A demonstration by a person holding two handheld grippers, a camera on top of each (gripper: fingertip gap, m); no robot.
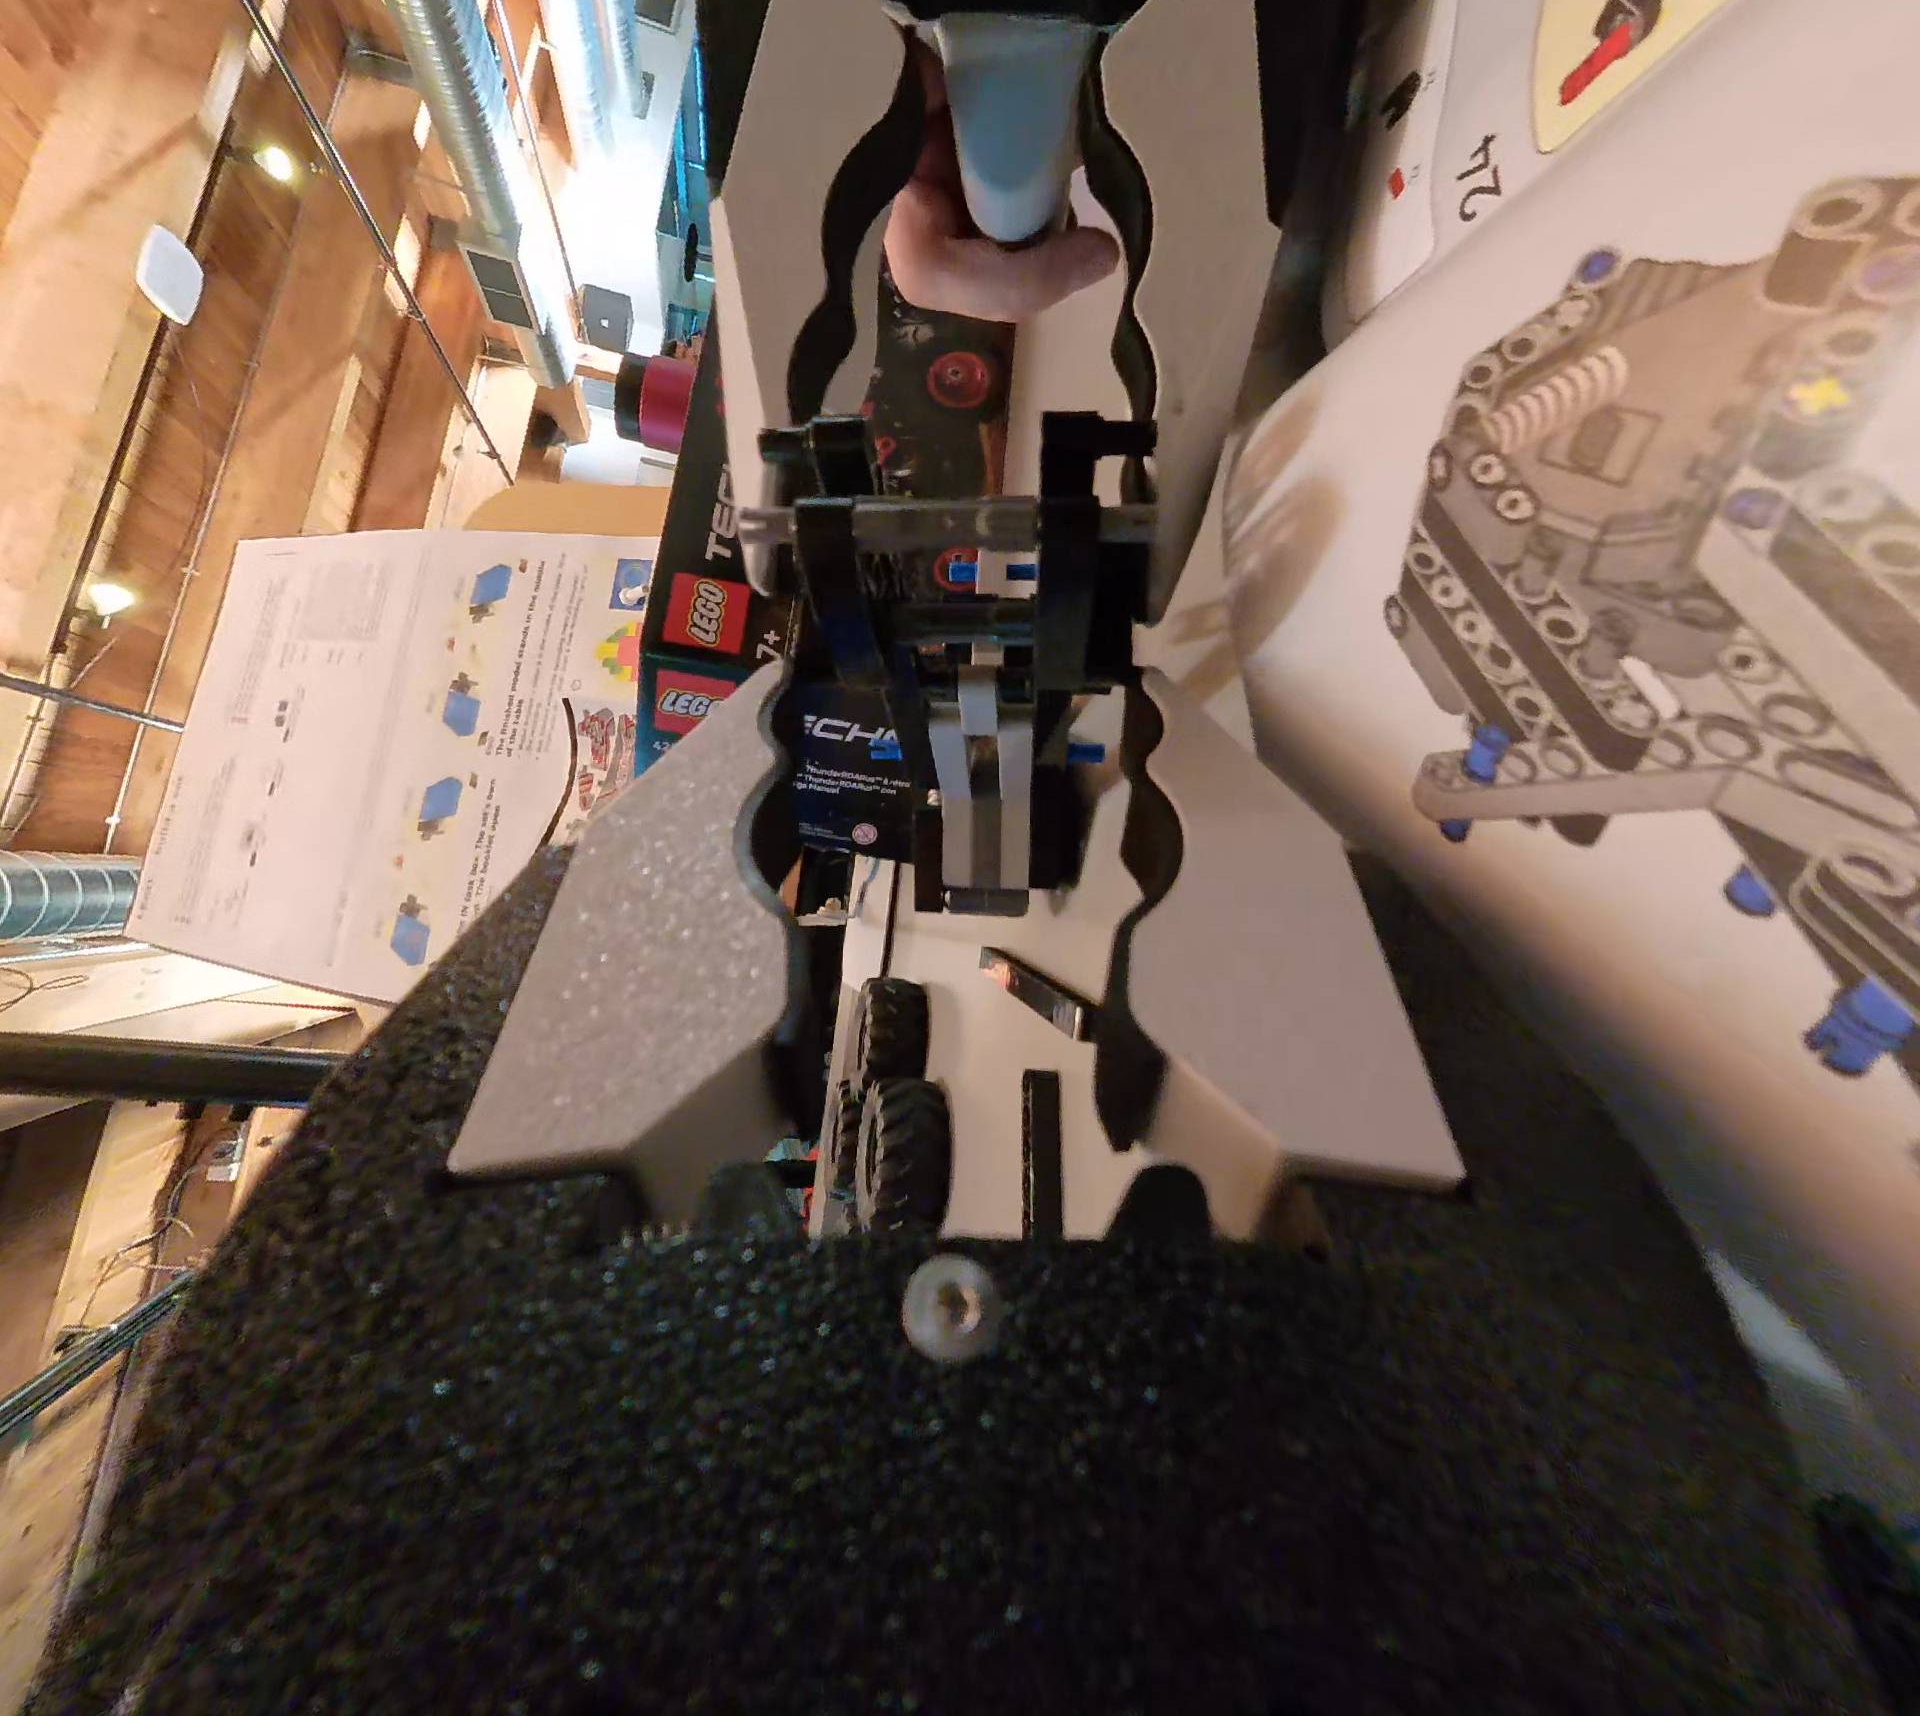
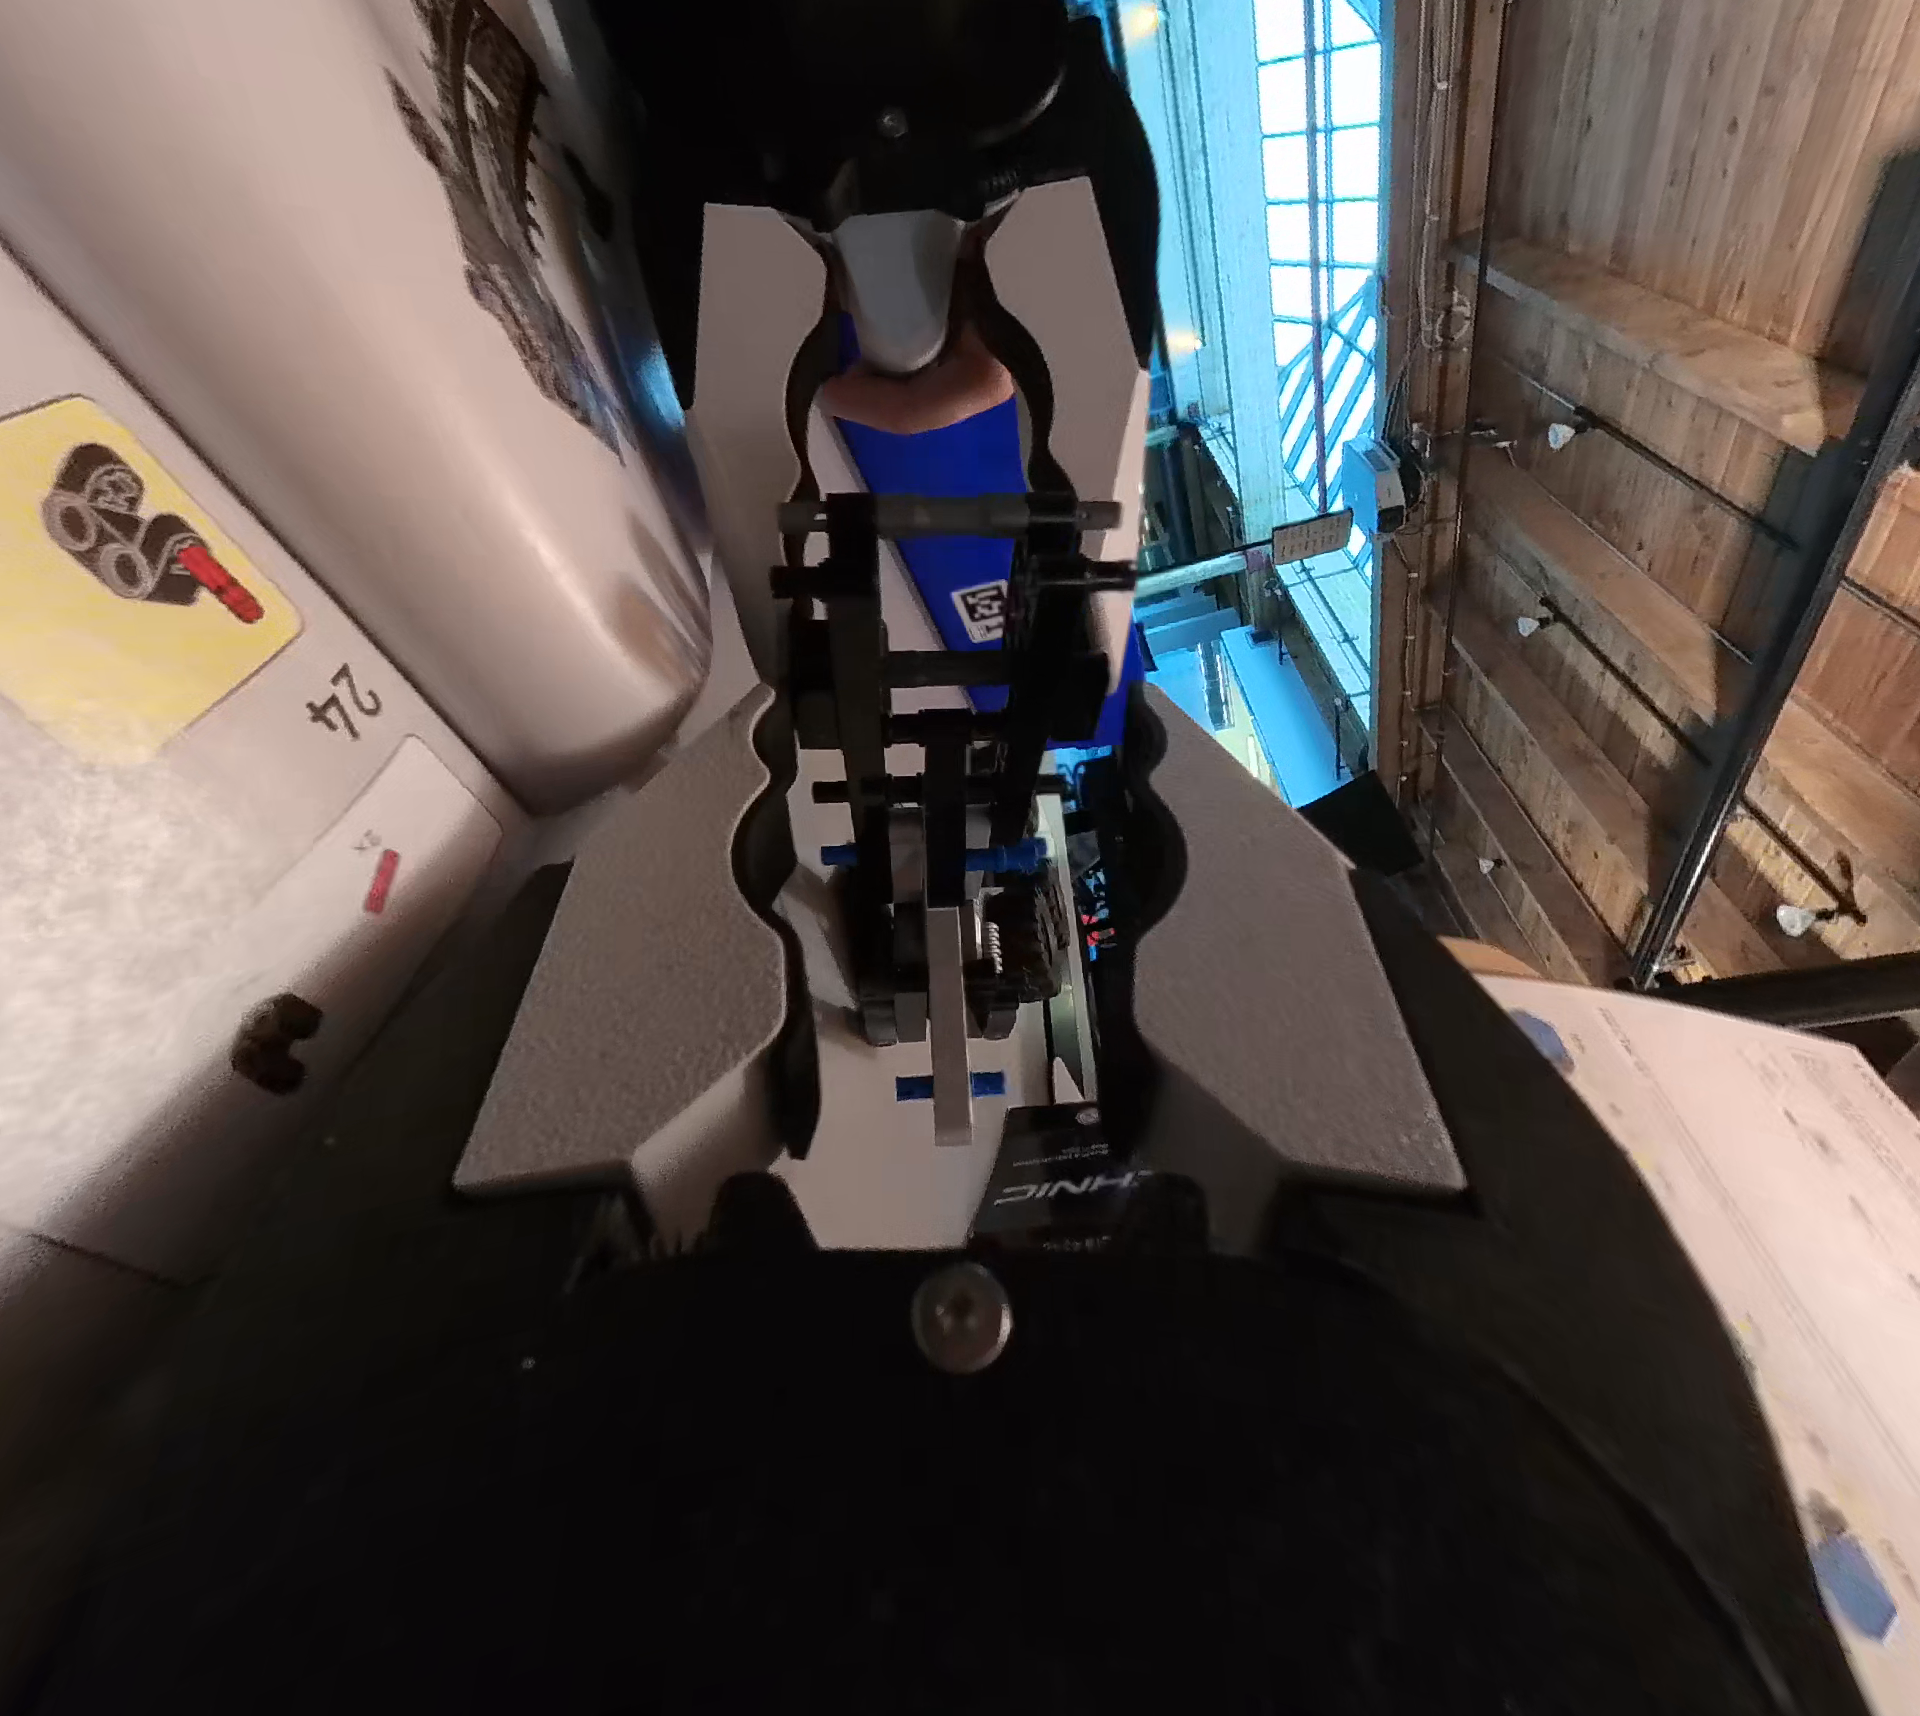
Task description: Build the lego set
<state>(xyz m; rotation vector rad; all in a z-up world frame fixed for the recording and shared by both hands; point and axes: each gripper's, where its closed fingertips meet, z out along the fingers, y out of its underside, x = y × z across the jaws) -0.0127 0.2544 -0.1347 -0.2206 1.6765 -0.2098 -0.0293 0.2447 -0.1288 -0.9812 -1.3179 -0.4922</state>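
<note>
A black and grey Lego chassis [image 1: 914, 523] with blue pins is held in the air between my two grippers, which face each other. My left gripper [image 1: 961, 700] is shut on one end of it. My right gripper [image 1: 956, 596] comes from the opposite side and is shut on the other end. In the right wrist view the chassis [image 2: 862, 731] sits between the right gripper [image 2: 956, 721] and the left gripper [image 2: 940, 679]. A hand [image 1: 997, 253] holds the right gripper's handle.
An open instruction booklet [image 1: 1558, 627] lies beside the grippers and shows in the right wrist view [image 2: 312, 316] too. Lego boxes [image 1: 707, 606], black tyres [image 1: 894, 1116] and a loose black beam [image 1: 1039, 1147] are on the white table. A printed sheet [image 1: 364, 731] lies farther off. My left and right fingertips are right by each other.
</note>
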